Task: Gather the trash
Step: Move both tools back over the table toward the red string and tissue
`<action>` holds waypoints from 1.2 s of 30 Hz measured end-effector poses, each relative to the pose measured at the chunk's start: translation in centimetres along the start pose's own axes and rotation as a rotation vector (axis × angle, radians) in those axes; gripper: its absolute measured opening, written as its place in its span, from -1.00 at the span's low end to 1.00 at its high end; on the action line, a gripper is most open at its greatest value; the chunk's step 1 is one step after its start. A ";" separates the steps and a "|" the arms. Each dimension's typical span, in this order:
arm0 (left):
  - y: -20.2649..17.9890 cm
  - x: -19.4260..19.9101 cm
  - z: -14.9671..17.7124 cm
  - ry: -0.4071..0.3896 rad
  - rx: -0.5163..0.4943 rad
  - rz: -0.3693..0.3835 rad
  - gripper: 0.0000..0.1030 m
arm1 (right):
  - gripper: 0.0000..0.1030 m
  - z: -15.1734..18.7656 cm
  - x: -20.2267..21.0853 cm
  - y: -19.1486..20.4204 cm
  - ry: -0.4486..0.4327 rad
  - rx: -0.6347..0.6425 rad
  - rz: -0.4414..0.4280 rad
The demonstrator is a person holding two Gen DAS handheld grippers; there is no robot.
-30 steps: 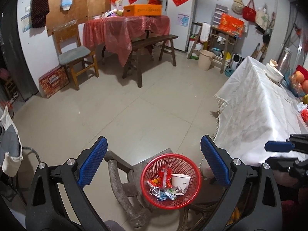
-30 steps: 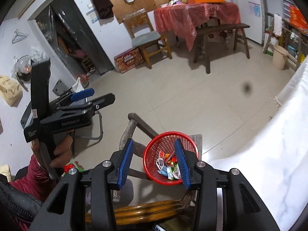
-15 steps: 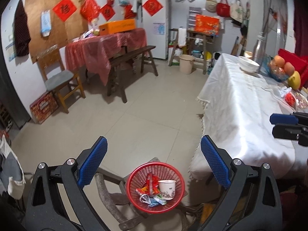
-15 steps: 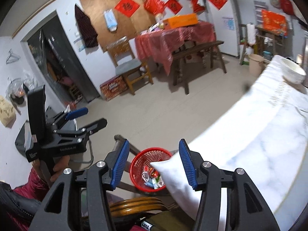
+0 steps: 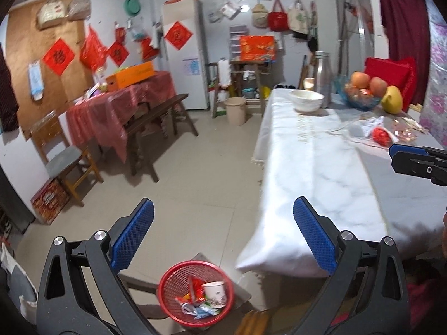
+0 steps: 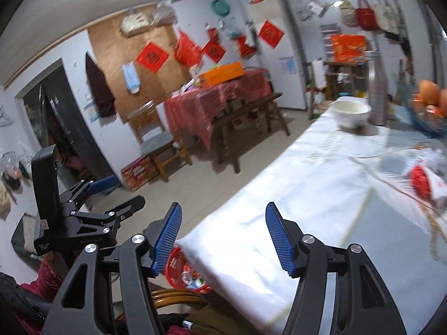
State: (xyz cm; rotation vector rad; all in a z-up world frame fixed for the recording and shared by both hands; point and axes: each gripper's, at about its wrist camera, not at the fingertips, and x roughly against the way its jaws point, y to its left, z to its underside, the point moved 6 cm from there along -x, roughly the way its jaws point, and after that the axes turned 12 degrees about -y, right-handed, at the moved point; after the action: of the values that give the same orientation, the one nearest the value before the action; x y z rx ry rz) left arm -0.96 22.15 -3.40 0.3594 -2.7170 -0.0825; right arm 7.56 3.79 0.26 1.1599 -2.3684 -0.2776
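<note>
A red mesh basket [image 5: 170, 293] with wrappers and a paper cup [image 5: 214, 294] sits on a low wooden stool below my left gripper [image 5: 223, 234], which is open and empty. The basket's rim also shows in the right wrist view [image 6: 174, 268], half hidden by the tablecloth. My right gripper [image 6: 223, 237] is open and empty, above the near end of the white-clothed table [image 6: 307, 195]. A red wrapper [image 5: 380, 136] and crumpled white paper [image 5: 371, 122] lie on the table at the far right; the wrapper also shows in the right wrist view [image 6: 420, 180].
On the table stand a white bowl [image 5: 306, 100], a metal flask [image 5: 322, 75] and a glass fruit bowl [image 5: 363, 95]. Across the tiled floor are a red-clothed table [image 5: 117, 106], a bench [image 5: 156, 117], a wooden chair [image 5: 64, 156] and a bucket [image 5: 235, 110].
Both grippers have lifted and turned right, away from the basket toward the white table. The basket has dropped to the bottom of both views. Both jaws stay open.
</note>
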 end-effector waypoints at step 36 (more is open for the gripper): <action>-29.9 -18.6 -5.7 0.202 -0.114 0.429 0.87 | 0.38 -0.1 10.3 -33.5 -0.202 -0.342 0.534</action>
State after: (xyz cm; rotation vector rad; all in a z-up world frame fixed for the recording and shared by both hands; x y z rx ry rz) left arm 24.91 -1.86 -8.47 -0.2384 -2.5128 -0.0753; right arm 25.25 -25.08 -8.97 0.3366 -2.5638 -0.6019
